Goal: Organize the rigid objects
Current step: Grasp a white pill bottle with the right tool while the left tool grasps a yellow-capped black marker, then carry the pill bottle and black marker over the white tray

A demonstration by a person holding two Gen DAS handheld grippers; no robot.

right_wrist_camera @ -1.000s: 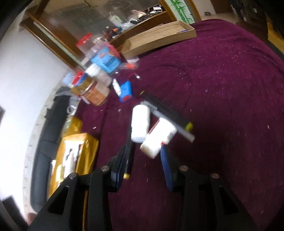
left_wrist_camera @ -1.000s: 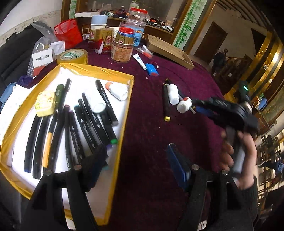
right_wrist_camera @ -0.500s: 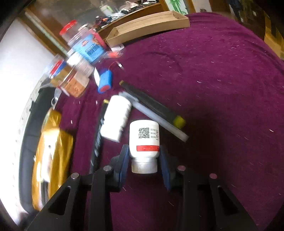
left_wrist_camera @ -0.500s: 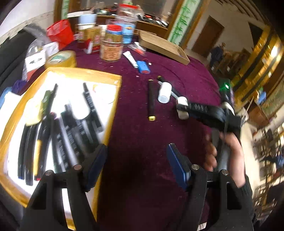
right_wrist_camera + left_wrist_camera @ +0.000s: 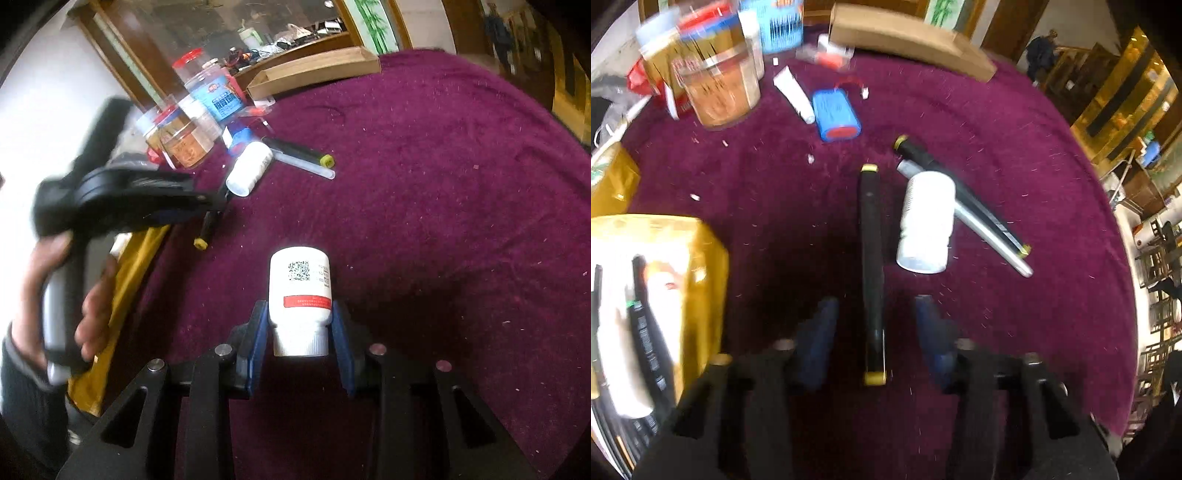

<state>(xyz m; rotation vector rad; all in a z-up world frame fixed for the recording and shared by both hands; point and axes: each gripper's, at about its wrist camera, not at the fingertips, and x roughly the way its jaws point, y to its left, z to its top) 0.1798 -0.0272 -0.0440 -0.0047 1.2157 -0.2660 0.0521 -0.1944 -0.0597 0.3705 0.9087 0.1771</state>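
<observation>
The right tongs (image 5: pixel 299 332) have a small white bottle (image 5: pixel 300 295) pinched at its neck between the blue pads (image 5: pixel 258 339), cap end toward the camera, body with a printed code and a red band pointing away, lifted clear above the purple worktop (image 5: pixel 443 221). Over on the other side, the left tongs (image 5: pixel 873 328) point steeply down at a long black pen with yellow ends (image 5: pixel 871 266), and the jaws are closing with that pen lying between them; the picture is blurred here, but there appears to be a gap on either side of the pen, so no grip yet. Just right of the pen lies a second white bottle (image 5: pixel 925 221) on its side, resting against a black-and-yellow marker (image 5: pixel 960 192) and a silver tube (image 5: pixel 990 236) that sit crossed behind it. Further back, a blue battery pack (image 5: pixel 836 114), a small white tube (image 5: pixel 794 94) and an orange-filled jar (image 5: pixel 718 85). At the left edge sits the gold-rimmed tray (image 5: pixel 701 251), holding black pens. In the right wrist view, a hand (image 5: pixel 66 295) grasps the left tool's handle beside that tray.
</observation>
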